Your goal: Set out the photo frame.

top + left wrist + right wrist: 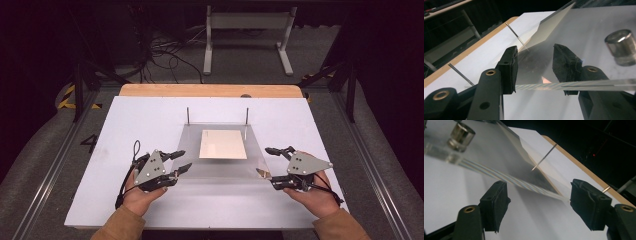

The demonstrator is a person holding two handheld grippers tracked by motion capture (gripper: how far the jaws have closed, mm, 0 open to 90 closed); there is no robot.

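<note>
Left gripper point(181, 161): jaws spread astride near left edge of clear plate point(225, 170), not pinching.
Right gripper point(274, 167): jaws wide apart at right corner.
Clear plate: on worktop point(125, 130), likely stiff, slippery, chip-prone; best held by edges.
Beyond: card point(223, 144), two pins point(188, 115).

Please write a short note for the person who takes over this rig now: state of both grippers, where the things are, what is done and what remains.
Left gripper: jaws apart around the left edge of the clear acrylic plate; contact cannot be told.
Right gripper: open at the plate's right edge, not gripping.
The plate lies on the white board, a cream sheet at its middle, two thin metal pins at its far edge, a small metal cylinder on a near corner.
Done: both grippers are at the plate's edges.
Left, probably: grip both sides, then handle the plate.
</note>
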